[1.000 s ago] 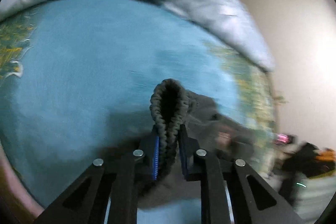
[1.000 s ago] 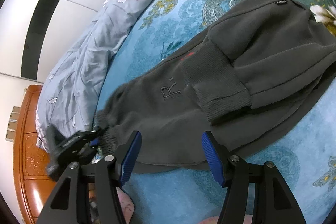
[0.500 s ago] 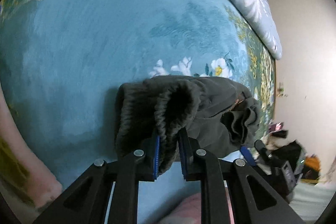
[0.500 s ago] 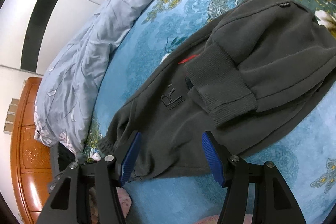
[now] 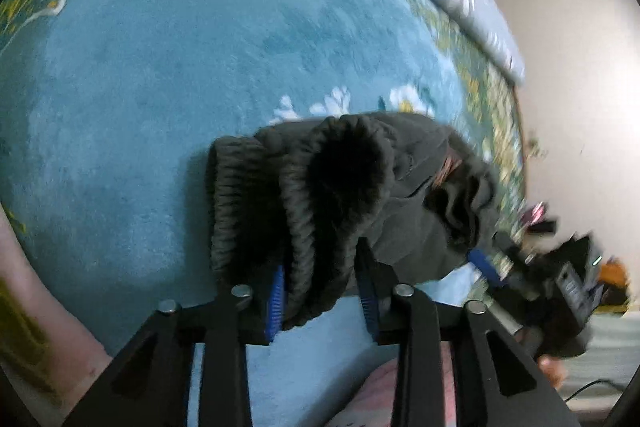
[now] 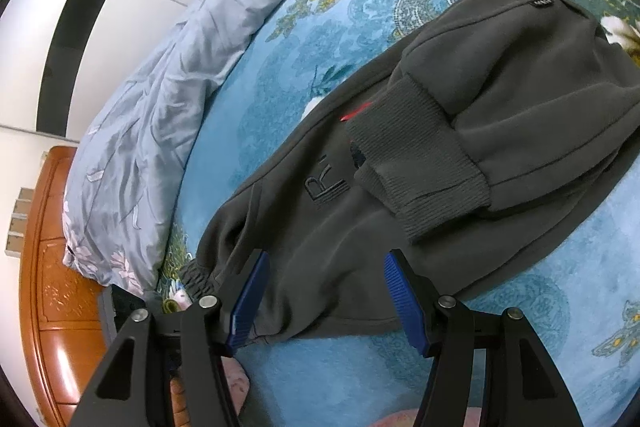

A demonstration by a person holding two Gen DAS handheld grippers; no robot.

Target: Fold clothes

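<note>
Left gripper [image 5: 322, 297]: we see its blue pads set apart, with the ribbed waistband [image 5: 320, 211] of the dark grey sweatpants [image 6: 460, 131] lying loosely between them; whether either pad touches the fabric we cannot tell. The band bunches in folds just beyond the fingertips, resting on the blue floral bedspread [image 5: 160, 67].

Right gripper [image 6: 326, 301]: we see its jaws spread wide, hovering over the near edge of the sweatpants without gripping them. In the right wrist view the garment lies across the bedspread, one leg folded back so that its ribbed cuff [image 6: 416, 167] rests on the upper part beside an embossed letter R [image 6: 320, 187]. A grey flower-print quilt [image 6: 168, 99] lies along the far left, beside a wooden headboard [image 6: 44, 267].
</note>
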